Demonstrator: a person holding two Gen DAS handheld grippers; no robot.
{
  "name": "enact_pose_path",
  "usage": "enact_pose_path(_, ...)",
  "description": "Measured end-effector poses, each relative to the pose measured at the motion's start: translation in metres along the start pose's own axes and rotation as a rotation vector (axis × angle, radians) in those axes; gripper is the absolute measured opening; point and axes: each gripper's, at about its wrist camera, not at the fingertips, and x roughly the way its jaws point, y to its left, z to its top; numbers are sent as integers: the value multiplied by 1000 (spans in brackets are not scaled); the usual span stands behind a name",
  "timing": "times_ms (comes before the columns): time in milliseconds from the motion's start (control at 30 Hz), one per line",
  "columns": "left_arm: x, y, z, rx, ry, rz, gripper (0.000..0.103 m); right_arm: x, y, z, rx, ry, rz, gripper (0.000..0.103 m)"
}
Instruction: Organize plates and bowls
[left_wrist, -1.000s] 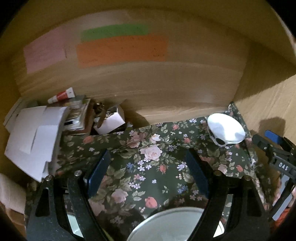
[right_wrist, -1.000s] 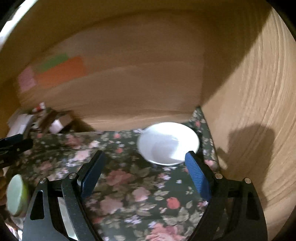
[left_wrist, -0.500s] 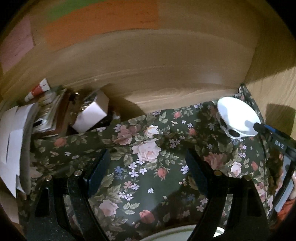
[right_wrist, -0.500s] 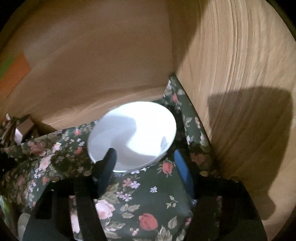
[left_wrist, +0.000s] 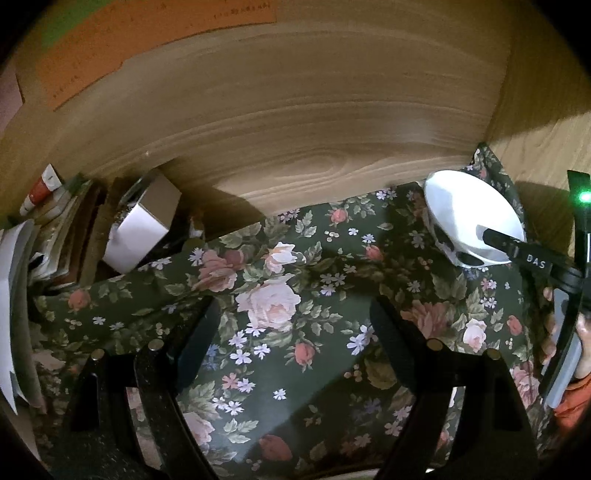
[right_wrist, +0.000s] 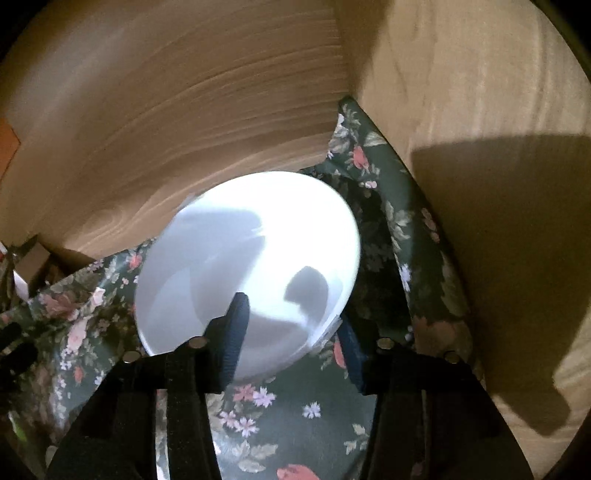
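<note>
A white bowl sits on the dark floral cloth in the back right corner of a wooden cupboard. My right gripper straddles its near rim: one finger inside the bowl, the other outside, jaws partly closed around the wall; whether they grip it I cannot tell. In the left wrist view the bowl is at the right, tilted, with the right gripper's finger in it. My left gripper is open and empty above the cloth.
Wooden back wall and right side wall close in the bowl. At the left stand a small white box, stacked books and papers and a tube. An orange sheet is stuck on the back wall.
My right gripper moved forward to the bowl and narrowed its jaws over the near rim; the bowl now tilts. My left gripper moved forward; the plate at its lower edge left view.
</note>
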Motion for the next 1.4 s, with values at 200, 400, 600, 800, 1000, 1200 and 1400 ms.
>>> enact_pose_path(200,3,-2,2,-3,10,-17,83,0,16,-5,-81,36,37,22)
enact_pose_path(400,8,-8,1,15,43,-49,83,-10,40,-24,-175,64,80,20)
enact_pose_path(600,16,-14,0,12,91,-95,83,-19,57,-46,-230,95,134,19)
enact_pose_path(800,24,-23,-6,38,122,-89,77,-24,73,-63,-272,117,156,21)
enact_pose_path(1000,36,-31,-10,53,165,-97,63,-33,63,-56,-232,85,150,41)
enact_pose_path(1200,45,-38,-12,70,197,-122,47,-31,56,-55,-197,85,165,42)
enact_pose_path(1400,53,-48,-14,87,225,-140,32,-21,55,-58,-158,130,215,28)
